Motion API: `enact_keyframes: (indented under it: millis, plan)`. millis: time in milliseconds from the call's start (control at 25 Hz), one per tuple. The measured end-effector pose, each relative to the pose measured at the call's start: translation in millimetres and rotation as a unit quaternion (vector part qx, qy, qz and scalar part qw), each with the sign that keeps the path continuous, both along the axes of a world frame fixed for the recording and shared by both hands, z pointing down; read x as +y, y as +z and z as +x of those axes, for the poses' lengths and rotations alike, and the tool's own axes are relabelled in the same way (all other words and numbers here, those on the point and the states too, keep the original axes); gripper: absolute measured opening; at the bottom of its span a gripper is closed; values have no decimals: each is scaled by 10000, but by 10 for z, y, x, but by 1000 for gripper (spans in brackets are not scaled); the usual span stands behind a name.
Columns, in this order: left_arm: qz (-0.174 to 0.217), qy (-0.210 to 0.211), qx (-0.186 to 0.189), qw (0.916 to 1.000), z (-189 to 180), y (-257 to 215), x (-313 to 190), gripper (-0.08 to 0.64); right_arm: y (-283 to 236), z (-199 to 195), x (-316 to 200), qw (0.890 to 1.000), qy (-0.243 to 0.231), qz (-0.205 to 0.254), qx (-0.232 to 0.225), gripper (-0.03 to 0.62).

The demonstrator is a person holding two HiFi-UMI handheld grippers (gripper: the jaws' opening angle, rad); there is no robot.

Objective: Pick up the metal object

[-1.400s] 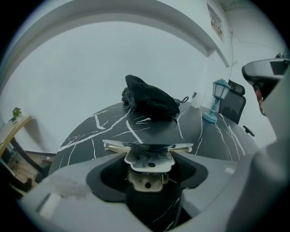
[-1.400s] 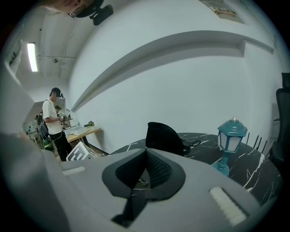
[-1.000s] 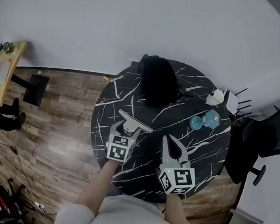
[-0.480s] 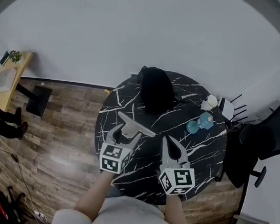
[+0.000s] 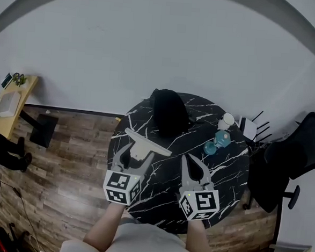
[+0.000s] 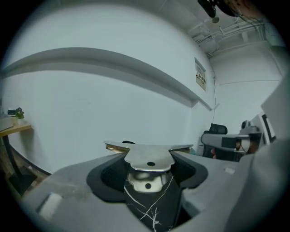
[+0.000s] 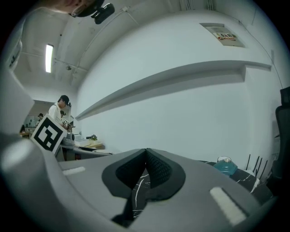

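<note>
The left gripper [image 5: 135, 152] holds the metal object [image 6: 149, 158] — a flat T-shaped bracket with two holes in its stem. Its jaws stand wide, pads pressed on either side of the stem, and the crossbar lies across the jaw tips. The bracket hangs over the near-left part of the round black marble table [image 5: 227, 173], not touching it. The right gripper [image 7: 146, 155] is beside it over the table's near side, jaws closed tip to tip with nothing between them. Farther back sit a black bag [image 5: 169, 112], a blue container [image 5: 216, 140] and a white cup [image 5: 226, 121] — all well apart from both grippers.
</note>
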State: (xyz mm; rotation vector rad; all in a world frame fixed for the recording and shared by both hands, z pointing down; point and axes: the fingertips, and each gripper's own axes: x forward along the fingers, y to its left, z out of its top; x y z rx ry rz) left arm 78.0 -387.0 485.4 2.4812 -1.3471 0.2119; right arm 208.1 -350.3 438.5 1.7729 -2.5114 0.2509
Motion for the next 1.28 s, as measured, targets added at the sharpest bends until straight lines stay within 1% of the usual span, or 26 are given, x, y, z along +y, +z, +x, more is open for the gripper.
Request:
enact_keyframes:
  millis: [200,320,440,840,1080,1280]
  plan:
    - [288,-134,225,9992,-89,-314,31,302,-207,-18,46,9997,-15,215,76,-3]
    - [443,-185,288,9984,-131,-462,51,302,-300,-34,66,9992,-42,324,222,-5]
    - [576,-218,323,9976,-150,-577,68,302,-390,-13,93,9986,9,431,296,-5]
    - [992,-221,380,9941,-142,-912,96,302,-688,200,172,9959,342,777,324,-5]
    - [1275,-210,469,9905,-124,-1137,94,302,-804,331,220,9935,546,929,377,-5]
    - [1545,-268,432,9867,-139,-1322,106,302,-891,404,251,9913,671,1036,459,-5]
